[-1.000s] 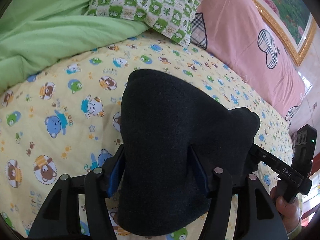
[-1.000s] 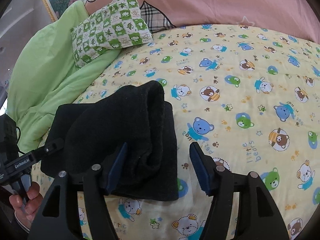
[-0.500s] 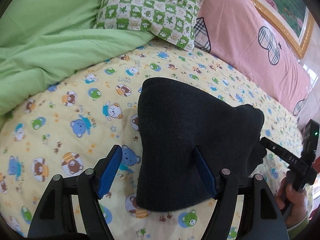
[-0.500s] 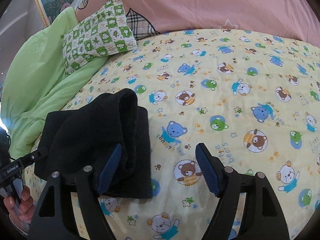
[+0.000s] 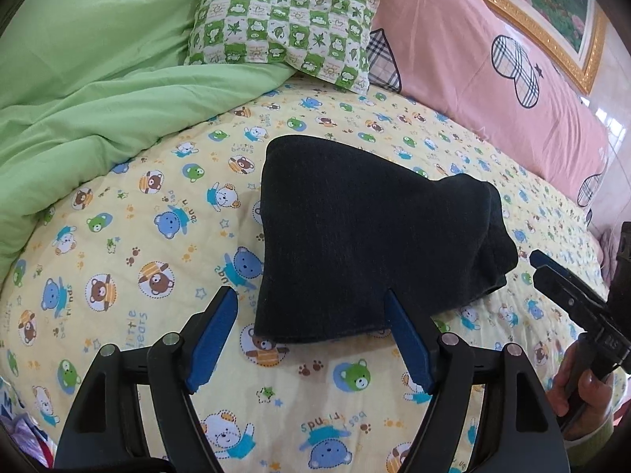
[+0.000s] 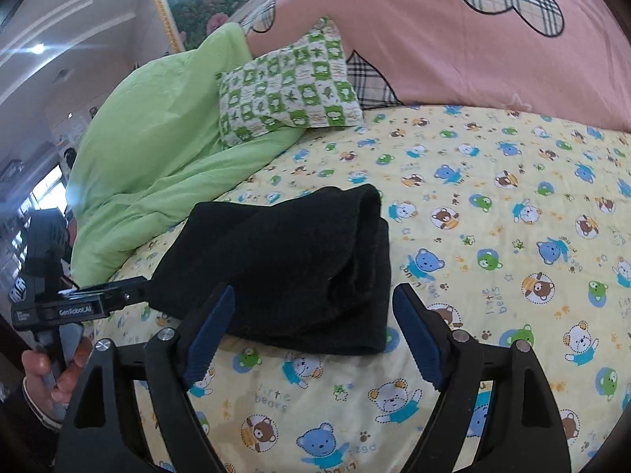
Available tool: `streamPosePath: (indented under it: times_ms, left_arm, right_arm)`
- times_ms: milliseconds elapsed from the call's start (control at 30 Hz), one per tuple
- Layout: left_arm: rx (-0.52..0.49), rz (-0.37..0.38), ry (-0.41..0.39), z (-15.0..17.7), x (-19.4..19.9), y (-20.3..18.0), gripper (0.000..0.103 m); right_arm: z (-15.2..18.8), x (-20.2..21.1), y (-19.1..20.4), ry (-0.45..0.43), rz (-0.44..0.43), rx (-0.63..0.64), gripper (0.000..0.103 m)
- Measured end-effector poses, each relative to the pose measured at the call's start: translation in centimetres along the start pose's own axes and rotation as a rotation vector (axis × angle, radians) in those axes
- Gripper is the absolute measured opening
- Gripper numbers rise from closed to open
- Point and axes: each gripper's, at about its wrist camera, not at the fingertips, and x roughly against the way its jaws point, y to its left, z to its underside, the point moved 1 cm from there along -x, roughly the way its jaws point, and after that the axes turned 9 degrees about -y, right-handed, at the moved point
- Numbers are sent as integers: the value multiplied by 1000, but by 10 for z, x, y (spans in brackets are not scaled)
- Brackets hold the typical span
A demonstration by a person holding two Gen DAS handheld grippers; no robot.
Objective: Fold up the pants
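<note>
The black pants (image 5: 366,244) lie folded into a thick bundle on the yellow bear-print sheet (image 5: 138,236). My left gripper (image 5: 309,335) hangs just before the bundle's near edge. Its jaws are opening, and the blue pads stand clear of the cloth. In the right wrist view the pants (image 6: 299,260) show their stacked layers at the right end. My right gripper (image 6: 313,325) is drawn back from them, its jaws also opening, with only the bundle's near edge between the fingertips and nothing pressed. A hand (image 5: 583,394) holds the right gripper at the frame's right edge.
A green duvet (image 5: 98,79) is heaped at the back left, and a green checked pillow (image 5: 284,31) leans on it. A pink quilt (image 5: 473,59) runs along the back under a gold-framed picture (image 5: 552,8). One finger (image 6: 114,297) of the left gripper reaches in from the left.
Both grippers have let go of the pants, opened wider and pulled back and upward. The bundle now rests on the sheet, farther from both cameras.
</note>
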Motion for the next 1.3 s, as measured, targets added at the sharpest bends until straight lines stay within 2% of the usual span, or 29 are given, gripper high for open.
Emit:
streamPosePath:
  times_ms: [333,667,933,1300]
  left_arm:
    - [-87,-32,8,8,11,-16,81]
    - [-146,-60,7,13,20,-27,82]
    - [-160,-71,11,21,21,-29,82]
    - [-148,-83,15,23,17,-24,82]
  right_arm:
    - [1,-6,26,49,-52,108,87]
    - [4,-12,32,84,-42,151,90]
    - [5,-11,35,74,-47,167,95]
    - [9,-21,39,92,-53,171,95]
